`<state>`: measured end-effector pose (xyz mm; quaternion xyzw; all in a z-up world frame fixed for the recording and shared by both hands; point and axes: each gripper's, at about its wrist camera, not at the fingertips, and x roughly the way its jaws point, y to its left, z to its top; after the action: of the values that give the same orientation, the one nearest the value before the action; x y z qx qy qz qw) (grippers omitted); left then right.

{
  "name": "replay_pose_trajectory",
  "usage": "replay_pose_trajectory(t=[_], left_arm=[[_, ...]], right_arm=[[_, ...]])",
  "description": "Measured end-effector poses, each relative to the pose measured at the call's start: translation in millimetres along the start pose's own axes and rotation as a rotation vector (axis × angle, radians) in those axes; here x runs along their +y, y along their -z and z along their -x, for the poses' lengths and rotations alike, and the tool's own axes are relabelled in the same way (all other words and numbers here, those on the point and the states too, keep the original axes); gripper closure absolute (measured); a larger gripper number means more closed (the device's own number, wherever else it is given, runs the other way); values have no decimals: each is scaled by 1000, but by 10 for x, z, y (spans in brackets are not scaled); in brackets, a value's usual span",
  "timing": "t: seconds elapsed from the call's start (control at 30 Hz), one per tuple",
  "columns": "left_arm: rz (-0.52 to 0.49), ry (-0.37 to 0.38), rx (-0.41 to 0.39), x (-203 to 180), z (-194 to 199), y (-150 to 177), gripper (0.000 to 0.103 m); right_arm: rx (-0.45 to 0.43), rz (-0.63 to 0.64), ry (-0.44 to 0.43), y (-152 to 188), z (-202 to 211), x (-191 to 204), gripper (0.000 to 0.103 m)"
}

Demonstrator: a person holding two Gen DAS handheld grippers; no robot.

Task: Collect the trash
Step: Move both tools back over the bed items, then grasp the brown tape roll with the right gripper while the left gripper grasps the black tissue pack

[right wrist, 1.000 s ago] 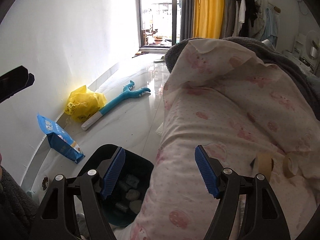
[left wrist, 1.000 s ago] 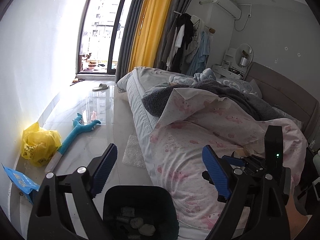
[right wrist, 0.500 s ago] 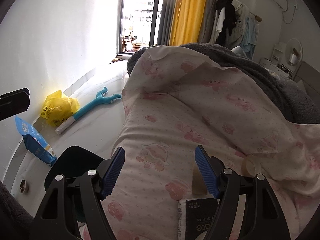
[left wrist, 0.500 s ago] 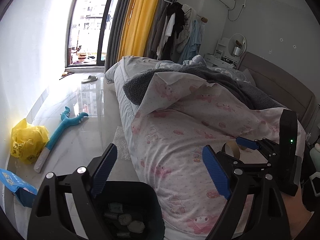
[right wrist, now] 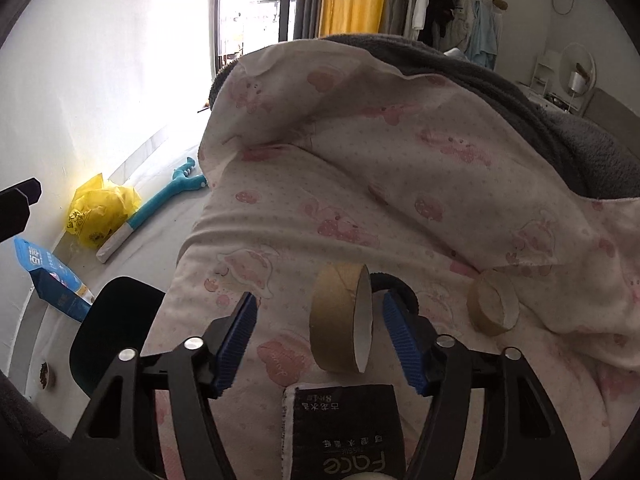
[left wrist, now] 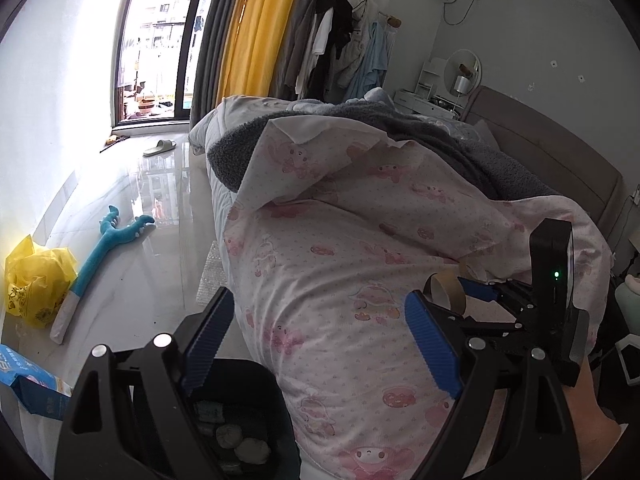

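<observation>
1. We hold the right tool (right wrist: 320, 336) over the bed, angled down at the pink-patterned duvet (right wrist: 360, 184).
2. A cardboard tape core (right wrist: 340, 318) stands on edge on the duvet between this tool's blue pads (right wrist: 236, 340). Its jaws have just been closing, yet a gap shows on both sides of the core, so nothing is gripped.
3. A second cardboard core (right wrist: 492, 306) lies on the duvet to the right, apart from the first.
4. A black tissue packet (right wrist: 344, 428) lies on the duvet just below the standing core.
5. Our left tool (left wrist: 320, 344) hangs released, jaws wide with nothing between them, above the edge of the bed.
6. Below it, the dark trash bin (left wrist: 256, 392) stands on the floor against the bed, with crumpled wads inside.
7. On the floor by the wall lie a yellow plastic bag (left wrist: 36, 280), a blue packet (left wrist: 24, 380) and a teal plush toy (left wrist: 104, 248).
</observation>
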<state>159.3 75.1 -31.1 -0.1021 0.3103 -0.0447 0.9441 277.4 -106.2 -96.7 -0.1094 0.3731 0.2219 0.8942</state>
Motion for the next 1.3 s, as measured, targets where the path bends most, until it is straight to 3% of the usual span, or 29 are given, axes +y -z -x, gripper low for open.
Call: replay_pose_trajectory(t=[0.1,0.3,0.73,1.3], left_arm=[[-11,8,17,-95,-95,14,14],[-45,26,49,-311,-266,74,14],[-118,97,102,-770,-510,229,12],[-240,275,181,-1373,-762,517,9]], right_arm=[[2,-31,-27,24,4,-95,63],[-20,-54,-60,63,85,-248,83],[-89,-184,-148,154,290,-686,83],[-109,-297,-152,340,393,-1234,83]])
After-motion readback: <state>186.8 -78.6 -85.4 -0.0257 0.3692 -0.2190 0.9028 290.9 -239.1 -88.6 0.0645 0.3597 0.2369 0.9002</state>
